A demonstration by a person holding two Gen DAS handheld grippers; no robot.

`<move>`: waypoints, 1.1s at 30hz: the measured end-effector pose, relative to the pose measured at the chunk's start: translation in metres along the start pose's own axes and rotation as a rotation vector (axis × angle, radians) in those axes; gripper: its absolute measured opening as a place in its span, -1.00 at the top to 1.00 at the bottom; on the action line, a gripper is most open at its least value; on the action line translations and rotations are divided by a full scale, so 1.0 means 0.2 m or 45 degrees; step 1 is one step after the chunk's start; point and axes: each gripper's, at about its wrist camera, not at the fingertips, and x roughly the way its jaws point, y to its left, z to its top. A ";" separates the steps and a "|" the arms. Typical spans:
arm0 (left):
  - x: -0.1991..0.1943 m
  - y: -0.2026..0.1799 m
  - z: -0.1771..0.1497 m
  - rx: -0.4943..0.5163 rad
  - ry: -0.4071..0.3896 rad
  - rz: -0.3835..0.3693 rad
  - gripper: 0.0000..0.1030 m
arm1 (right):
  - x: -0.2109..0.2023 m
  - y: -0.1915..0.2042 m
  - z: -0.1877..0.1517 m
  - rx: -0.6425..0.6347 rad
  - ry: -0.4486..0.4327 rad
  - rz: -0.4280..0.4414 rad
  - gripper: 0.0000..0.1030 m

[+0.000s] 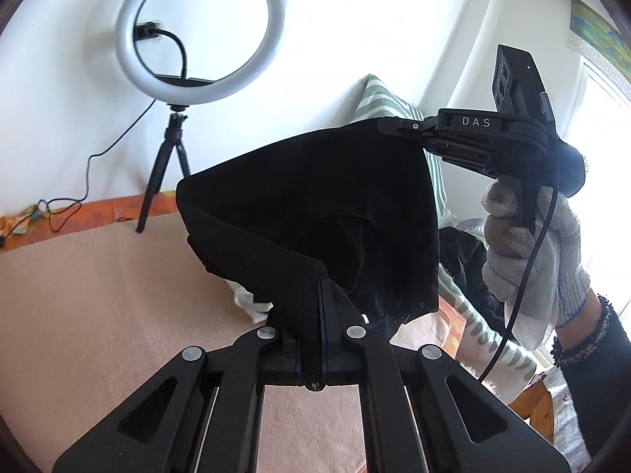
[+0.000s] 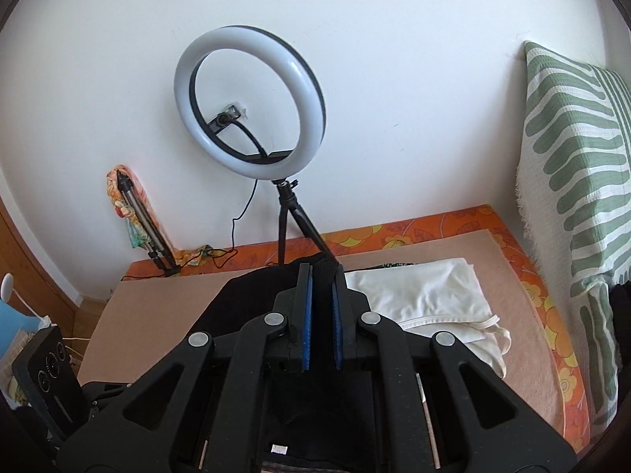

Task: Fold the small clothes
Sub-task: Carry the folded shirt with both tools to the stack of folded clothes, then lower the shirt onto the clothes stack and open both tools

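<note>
Hanging between the 2 grippers, the black garment (image 1: 315, 205) is held up above the peach blanket (image 1: 98, 315), limp and creased. The left gripper (image 1: 315, 323) is clamped on one edge, the right gripper (image 1: 388, 124) on another. Only the left wrist view shows the gloved hand (image 1: 532, 252) gripping the right handle, fingers pointing sideways. Only the right wrist view shows a white garment (image 2: 430, 299) lying on the blanket.

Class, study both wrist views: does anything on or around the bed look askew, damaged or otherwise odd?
Nothing looks damaged or spilled. The black garment hangs between the left tool and right tool, both clamped on its edge. The white garment lies loosely folded on the bed, one strap trailing out.
</note>
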 end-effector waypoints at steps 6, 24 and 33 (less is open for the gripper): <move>0.22 -0.06 0.11 0.047 -0.017 -0.027 0.91 | 0.06 -0.23 0.14 0.036 -0.053 -0.064 0.82; 0.80 0.05 0.09 0.080 0.079 0.034 0.91 | 0.83 -0.76 0.20 0.062 0.064 -0.198 0.82; 0.84 0.07 0.00 0.113 0.205 0.135 0.59 | 1.08 -0.93 0.12 0.077 0.169 -0.425 0.11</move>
